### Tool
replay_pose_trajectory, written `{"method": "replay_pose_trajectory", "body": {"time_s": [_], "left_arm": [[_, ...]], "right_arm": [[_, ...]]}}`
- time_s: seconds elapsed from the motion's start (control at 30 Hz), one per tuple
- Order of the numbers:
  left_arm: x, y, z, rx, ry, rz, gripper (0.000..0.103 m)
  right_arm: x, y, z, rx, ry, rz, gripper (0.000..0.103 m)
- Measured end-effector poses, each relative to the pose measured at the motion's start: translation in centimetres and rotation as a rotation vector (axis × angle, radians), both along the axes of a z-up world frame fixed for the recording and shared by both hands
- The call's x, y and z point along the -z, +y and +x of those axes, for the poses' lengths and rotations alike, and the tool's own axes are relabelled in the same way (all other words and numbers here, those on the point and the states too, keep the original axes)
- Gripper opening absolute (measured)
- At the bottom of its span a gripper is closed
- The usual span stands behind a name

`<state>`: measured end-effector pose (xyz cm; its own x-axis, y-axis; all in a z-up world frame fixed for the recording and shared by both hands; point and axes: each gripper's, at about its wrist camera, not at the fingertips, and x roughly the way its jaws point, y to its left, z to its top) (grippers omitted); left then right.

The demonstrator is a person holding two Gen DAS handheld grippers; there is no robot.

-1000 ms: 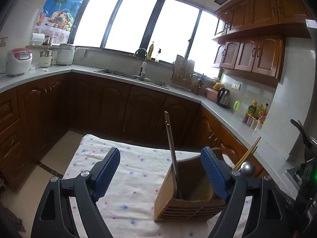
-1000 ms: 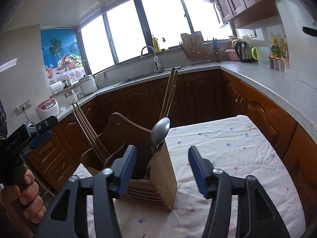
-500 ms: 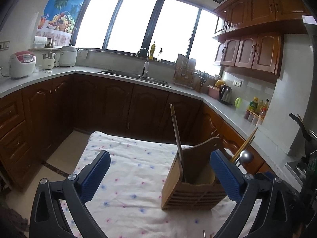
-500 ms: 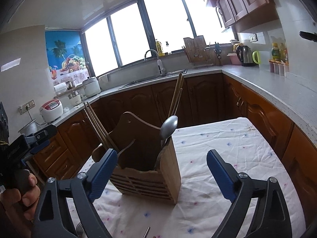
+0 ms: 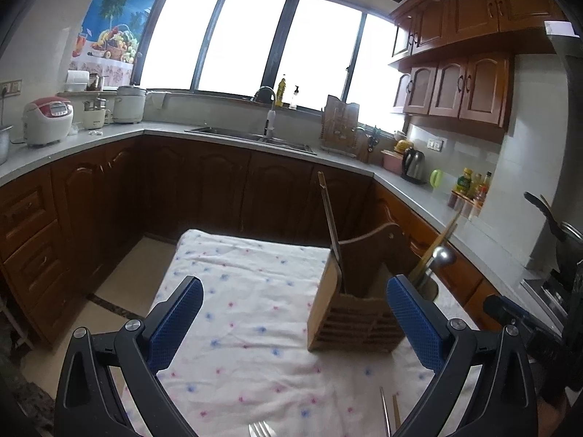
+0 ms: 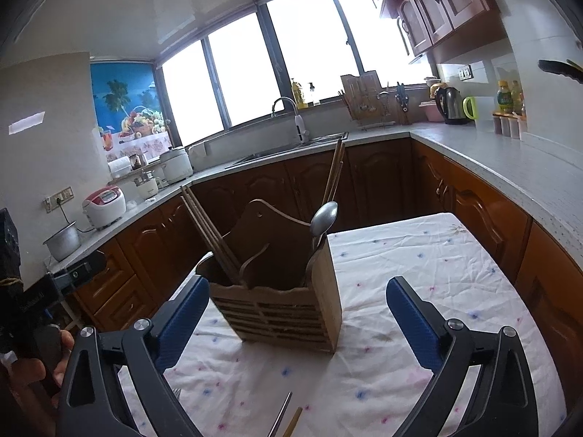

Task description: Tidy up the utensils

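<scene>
Both tools, left (image 5: 291, 313) and right (image 6: 297, 311), gape wide with nothing gripped, the right's jaws just opened further, and the caddy (image 6: 280, 291) stands mid-frame on the tabletop (image 6: 419, 255), holding chopsticks (image 6: 207, 225) and a spoon (image 6: 324, 216).

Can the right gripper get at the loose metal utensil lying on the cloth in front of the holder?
Probably yes. The right gripper is open and empty, and the metal utensil lies bare on the cloth just below it, with the wooden holder farther back.

Left gripper (image 5: 293, 322) and right gripper (image 6: 297, 318) both stood with jaws spread wide, nothing between the blue pads; a hand (image 6: 32, 371) gripped the left handle.
</scene>
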<state>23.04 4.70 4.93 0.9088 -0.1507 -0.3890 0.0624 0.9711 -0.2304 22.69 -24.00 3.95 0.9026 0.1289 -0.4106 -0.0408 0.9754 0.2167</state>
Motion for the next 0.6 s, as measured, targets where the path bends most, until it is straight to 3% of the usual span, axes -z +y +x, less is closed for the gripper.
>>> {"method": "replay_pose_trajectory", "body": {"time_s": [0.2, 0.5, 0.6], "left_arm": [[-0.1, 0.9, -2.2, 0.01, 0.006, -0.044, 0.102], [0.2, -0.5, -7.6, -0.008, -0.051, 0.012, 0.102], [0.3, -1.3, -9.3, 0.001, -0.049, 0.073, 0.102]], "right_arm": [[0.0, 0.3, -2.6, -0.003, -0.014, 0.02, 0.1], [-0.4, 0.5, -7.2, -0.005, -0.068, 0.048, 0.1], [-0.9, 0.8, -8.8, -0.009, -0.098, 0.038, 0.1]]}}
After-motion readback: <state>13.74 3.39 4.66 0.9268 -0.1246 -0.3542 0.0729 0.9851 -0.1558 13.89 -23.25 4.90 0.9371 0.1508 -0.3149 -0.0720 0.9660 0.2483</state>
